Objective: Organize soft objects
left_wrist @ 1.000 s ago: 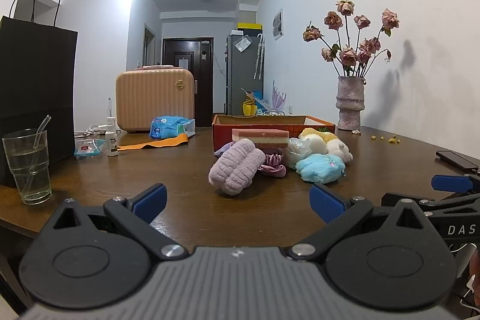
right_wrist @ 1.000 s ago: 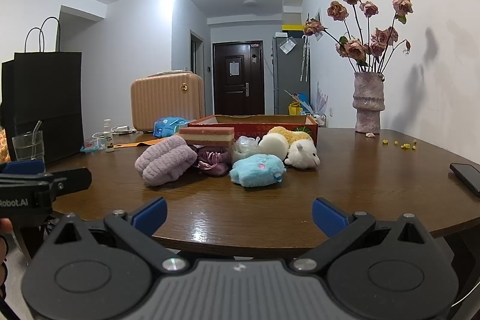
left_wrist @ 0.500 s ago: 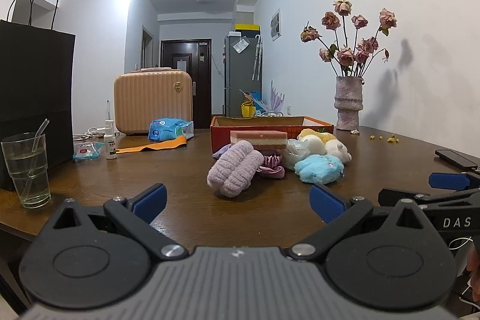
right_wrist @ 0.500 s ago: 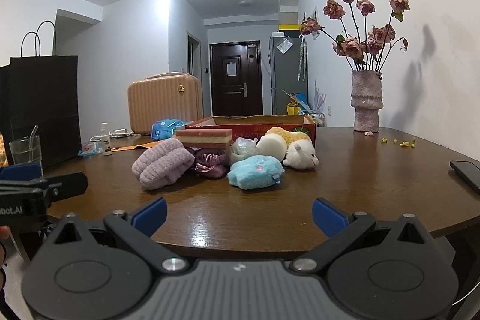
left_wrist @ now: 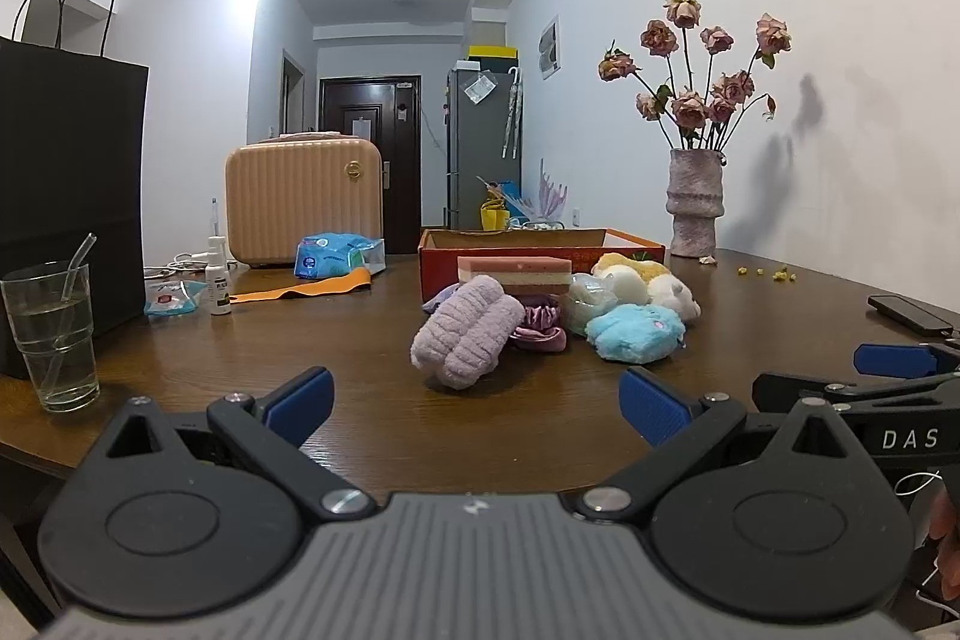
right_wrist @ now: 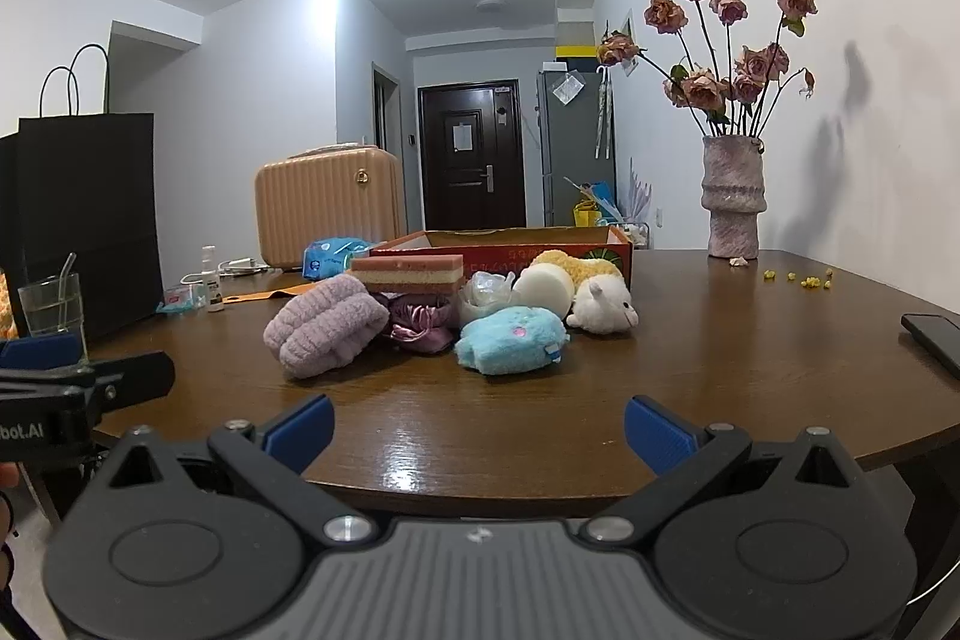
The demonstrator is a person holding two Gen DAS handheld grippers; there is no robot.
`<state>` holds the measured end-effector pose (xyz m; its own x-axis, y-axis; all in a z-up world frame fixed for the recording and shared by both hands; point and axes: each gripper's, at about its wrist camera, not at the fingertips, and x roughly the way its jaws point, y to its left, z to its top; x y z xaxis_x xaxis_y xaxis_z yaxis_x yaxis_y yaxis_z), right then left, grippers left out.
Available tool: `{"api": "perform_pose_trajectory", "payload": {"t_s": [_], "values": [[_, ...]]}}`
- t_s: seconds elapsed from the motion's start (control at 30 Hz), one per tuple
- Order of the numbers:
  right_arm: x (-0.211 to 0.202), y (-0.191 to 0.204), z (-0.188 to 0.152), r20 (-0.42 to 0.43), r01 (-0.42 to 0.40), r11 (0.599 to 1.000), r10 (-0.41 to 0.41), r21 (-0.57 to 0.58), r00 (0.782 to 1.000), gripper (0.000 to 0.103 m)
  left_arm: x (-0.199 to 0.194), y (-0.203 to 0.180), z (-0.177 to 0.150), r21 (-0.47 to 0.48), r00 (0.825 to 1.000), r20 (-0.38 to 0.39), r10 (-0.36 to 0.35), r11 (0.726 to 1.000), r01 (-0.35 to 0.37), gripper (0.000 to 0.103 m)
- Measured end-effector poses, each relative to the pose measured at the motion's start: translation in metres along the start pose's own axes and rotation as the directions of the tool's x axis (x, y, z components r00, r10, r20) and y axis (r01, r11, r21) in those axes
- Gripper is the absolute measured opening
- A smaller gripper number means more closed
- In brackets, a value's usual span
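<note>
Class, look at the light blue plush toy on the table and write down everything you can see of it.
The light blue plush toy is a rounded, fluffy lump of pale blue fur with small pink marks on its upper side and a little tag at its right end. It lies flat on the brown wooden table, at the front of the pile of soft things. The white plush animal sits just behind it to the right, the purple satin scrunchie to its left. No gripper touches it.
</note>
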<state>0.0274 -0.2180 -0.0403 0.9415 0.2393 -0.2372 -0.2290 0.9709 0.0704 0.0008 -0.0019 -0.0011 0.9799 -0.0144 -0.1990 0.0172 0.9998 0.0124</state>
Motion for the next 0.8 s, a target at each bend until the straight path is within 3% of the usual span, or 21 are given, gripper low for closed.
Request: {"api": "perform_pose_trajectory", "payload": {"t_s": [0.8], "values": [[-0.0011,-0.001,-0.004,0.024,-0.019,1.0,0.019,0.009,1.0,0.103,0.0,-0.0041,-0.0017,0.003,1.0,0.004,0.001,1.0,-0.002,0.103]]}}
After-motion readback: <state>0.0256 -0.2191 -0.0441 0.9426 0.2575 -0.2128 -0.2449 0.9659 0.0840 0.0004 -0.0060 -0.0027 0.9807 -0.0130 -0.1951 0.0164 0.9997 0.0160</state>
